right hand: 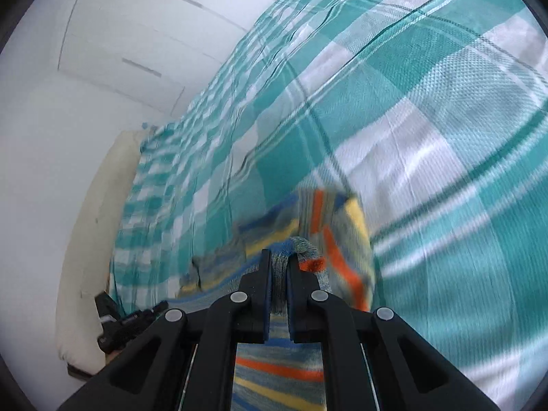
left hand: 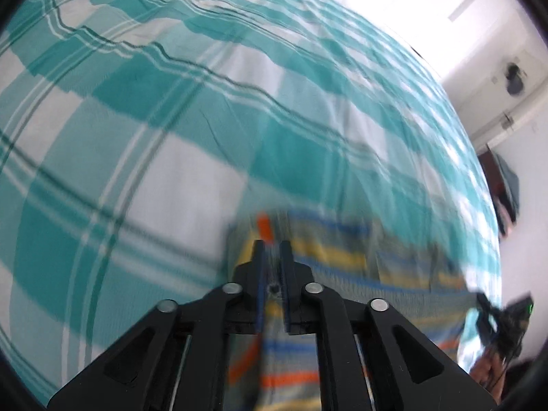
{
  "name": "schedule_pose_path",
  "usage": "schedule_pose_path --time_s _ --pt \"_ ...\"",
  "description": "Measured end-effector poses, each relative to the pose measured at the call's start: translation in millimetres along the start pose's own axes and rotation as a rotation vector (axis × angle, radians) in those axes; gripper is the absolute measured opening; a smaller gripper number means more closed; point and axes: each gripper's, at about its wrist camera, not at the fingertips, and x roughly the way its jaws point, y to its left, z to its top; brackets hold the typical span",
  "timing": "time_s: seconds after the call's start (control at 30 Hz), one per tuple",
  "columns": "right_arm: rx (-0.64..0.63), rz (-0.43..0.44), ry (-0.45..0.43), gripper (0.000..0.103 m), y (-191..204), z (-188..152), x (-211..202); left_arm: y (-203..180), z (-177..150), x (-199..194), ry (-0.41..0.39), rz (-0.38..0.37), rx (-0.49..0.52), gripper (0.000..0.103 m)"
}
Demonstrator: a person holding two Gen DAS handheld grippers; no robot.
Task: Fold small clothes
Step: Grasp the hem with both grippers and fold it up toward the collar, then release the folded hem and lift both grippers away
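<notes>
Both grippers pinch one striped garment over a checked bedspread.

Left gripper [left hand: 273, 245] has its jaws nearly together, with a thin layer of the striped garment [left hand: 342, 263] between the pads. Right gripper [right hand: 278, 255] clamps a bunched fold of the same cloth. Blurred, the grey, yellow, blue and orange cloth stretches between them above the teal-and-white bedspread [left hand: 154, 144].

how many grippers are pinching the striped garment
2. The left gripper pinches one edge of the striped garment, the right gripper pinches a bunched fold of it, both over the checked bedsheet.
</notes>
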Motion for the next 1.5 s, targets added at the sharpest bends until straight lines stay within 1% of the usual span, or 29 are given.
schedule_pose_path --time_s 0.03,0.07,0.1,0.13,0.2,0.27,0.37,0.4,0.5,0.57,0.6,0.63,0.67,0.7,0.73,0.8,0.87,1.03,1.07,1.1,1.13,1.2,1.23,1.27,1.3,1.33,1.4,1.47,1.5 --pt "0.023 -0.001 -0.036 0.013 -3 6 2 3 8 3 -0.007 0.01 -0.028 0.022" --pt "0.042 -0.005 -0.062 0.019 -6 10 3 8 17 3 -0.017 0.018 -0.068 0.039" --pt "0.069 -0.023 -0.099 0.041 -9 15 1 12 21 1 -0.027 0.023 -0.092 0.05" --pt "0.093 -0.041 -0.136 0.058 -11 19 -3 19 24 -6 -0.052 0.032 -0.121 0.053" --pt "0.101 -0.041 -0.167 0.058 -9 24 -13 26 17 -18 -0.064 0.005 -0.105 0.056" --pt "0.032 -0.041 -0.144 0.058 0 24 -23 27 -3 -32 -0.029 -0.021 -0.024 0.056" --pt "-0.148 -0.088 -0.03 0.058 16 4 -42 28 -53 -57 0.007 -0.048 0.112 0.06" --pt "-0.195 -0.092 0.011 0.058 20 -10 -48 30 -76 -66 0.016 -0.059 0.154 0.065" --pt "-0.349 -0.094 0.133 0.058 29 -61 -70 33 -138 -84 0.037 -0.064 0.24 0.073" --pt "-0.456 -0.112 0.224 0.058 33 -100 -71 30 -164 -78 0.062 -0.034 0.288 0.073" --pt "-0.494 -0.124 0.263 0.058 34 -114 -67 28 -172 -71 0.084 -0.012 0.296 0.065" --pt "-0.512 -0.13 0.313 0.052 32 -128 -58 26 -176 -61 0.109 0.014 0.302 0.047" --pt "-0.517 -0.144 0.352 0.039 27 -134 -49 27 -180 -54 0.14 0.036 0.307 0.004" --pt "-0.532 -0.206 0.387 0.005 23 -140 -39 28 -179 -51 0.15 0.036 0.292 0.005" --pt "-0.522 -0.264 0.403 0.004 16 -141 -36 33 -179 -54 0.147 0.027 0.253 0.004" --pt "-0.381 -0.25 0.403 0.003 -2 -135 -46 37 -180 -56 0.169 0.03 0.227 0.004" --pt "-0.326 -0.248 0.401 0.002 -13 -134 -49 37 -180 -54 0.178 0.048 0.239 0.004" --pt "-0.361 -0.307 0.384 0.0 -12 -136 -38 30 -182 -48 0.191 0.103 0.243 0.009" --pt "-0.346 -0.294 0.372 0.0 -14 -136 -40 31 -182 -51 0.185 0.101 0.224 0.013" --pt "-0.327 -0.274 0.357 0.001 -18 -137 -43 30 -183 -52 0.181 0.105 0.212 0.022" --pt "-0.305 -0.237 0.33 0.003 -19 -137 -48 33 -186 -61 0.175 0.115 0.191 0.027" --pt "-0.288 -0.194 0.291 0.01 -21 -142 -61 39 -195 -77 0.154 0.153 0.18 0.065" --pt "-0.281 -0.193 0.26 0.019 -18 -148 -74 41 -207 -95 0.11 0.192 0.187 0.073" --pt "-0.282 -0.221 0.242 0.031 -18 -153 -84 44 -218 -111 0.063 0.209 0.196 0.084" --pt "-0.286 -0.229 0.217 0.058 -16 -160 -97 46 -230 -124 0.021 0.216 0.203 0.09" --pt "-0.304 -0.231 0.172 0.08 -11 -172 -116 49 -242 -134 -0.008 0.223 0.209 0.092" --pt "-0.355 -0.299 0.103 0.09 -2 -196 -141 55 -268 -145 -0.053 0.254 0.208 0.095" --pt "-0.414 -0.372 0.059 0.09 7 -227 -158 63 -295 -144 -0.075 0.296 0.209 0.097" --pt "-0.43 -0.404 0.036 0.09 9 -240 -165 70 -306 -139 -0.061 0.32 0.206 0.098"
